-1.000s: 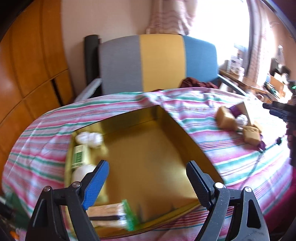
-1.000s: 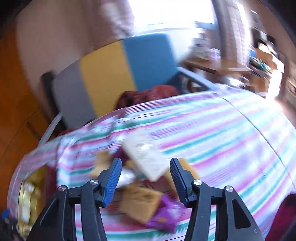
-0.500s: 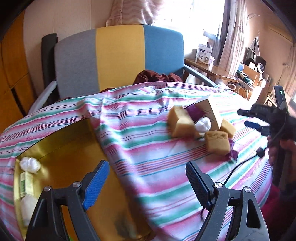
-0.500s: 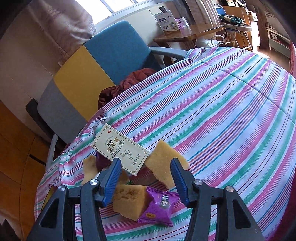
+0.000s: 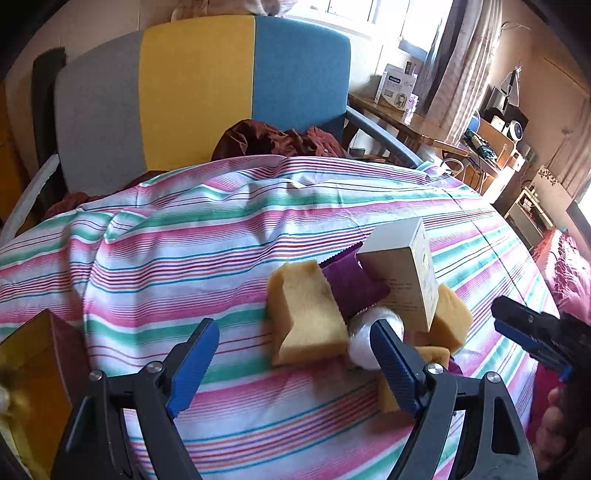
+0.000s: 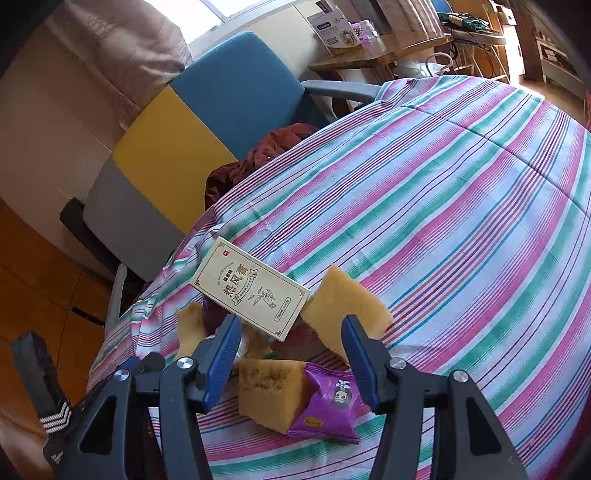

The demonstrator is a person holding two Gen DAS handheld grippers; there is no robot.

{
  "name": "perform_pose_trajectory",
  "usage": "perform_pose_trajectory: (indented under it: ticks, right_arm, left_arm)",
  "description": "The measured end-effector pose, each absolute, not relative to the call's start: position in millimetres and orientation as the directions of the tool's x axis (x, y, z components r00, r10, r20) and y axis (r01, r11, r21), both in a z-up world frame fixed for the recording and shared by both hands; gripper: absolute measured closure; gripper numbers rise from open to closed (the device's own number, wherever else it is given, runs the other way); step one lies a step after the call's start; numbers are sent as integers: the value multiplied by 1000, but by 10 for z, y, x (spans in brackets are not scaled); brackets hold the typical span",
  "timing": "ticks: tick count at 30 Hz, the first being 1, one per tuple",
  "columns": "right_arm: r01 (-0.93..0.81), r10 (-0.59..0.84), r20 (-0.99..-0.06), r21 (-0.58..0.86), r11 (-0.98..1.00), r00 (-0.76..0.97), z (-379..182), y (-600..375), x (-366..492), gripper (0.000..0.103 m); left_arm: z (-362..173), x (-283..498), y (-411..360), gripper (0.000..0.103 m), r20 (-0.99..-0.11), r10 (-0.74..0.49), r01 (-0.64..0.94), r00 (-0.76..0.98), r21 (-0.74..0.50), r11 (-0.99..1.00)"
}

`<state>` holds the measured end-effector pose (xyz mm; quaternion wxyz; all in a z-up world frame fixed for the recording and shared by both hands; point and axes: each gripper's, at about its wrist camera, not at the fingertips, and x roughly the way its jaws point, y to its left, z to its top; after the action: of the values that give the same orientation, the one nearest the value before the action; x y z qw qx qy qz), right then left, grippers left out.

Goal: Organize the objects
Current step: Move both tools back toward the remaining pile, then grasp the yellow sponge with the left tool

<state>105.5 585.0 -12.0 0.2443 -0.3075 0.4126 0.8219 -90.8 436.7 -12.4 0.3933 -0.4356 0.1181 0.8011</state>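
My right hand-held gripper (image 6: 291,332), jaws apart and empty, sits nearest the sponge block (image 6: 271,387), directly ahead between its fingertips.

Tricolour chair (image 5: 207,92) (grey, yellow, blue), bright window (image 5: 354,7), wooden desk (image 5: 402,122)

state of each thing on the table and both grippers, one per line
left gripper: open, empty
right gripper: open, empty
box: closed, propped on the pile
purple snack packet: sealed, lying flat
sponge: standing on end
gold tray: open
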Motion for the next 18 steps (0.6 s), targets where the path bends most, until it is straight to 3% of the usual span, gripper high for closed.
perform_pose_trajectory:
  ticks: [8,10,11,18]
  right_arm:
    - [-646,122,-709,540,-540,-695,-161,5870,1030,45]
    - [-650,123,-714,534,-541,-689,-171,5877,1023,45]
    - [-651,123,-715,534,-539,-688,-177,5879,1024,45]
    - [-660,138,-720,521,-541,-681,-175,5886,1029,45]
  left_arm:
    - [-536,-1147,4865,20,-846,463,-740,-265,-129,-660]
    - [-656,-1189,4842,46,-858,448,-731,-250,-135,-668]
    - [-680,-1198,4788,50,-850,484,-728,-207,-197,-657]
    - [-534,-875,4371,61,-804,551,-754,-221,-217,-619]
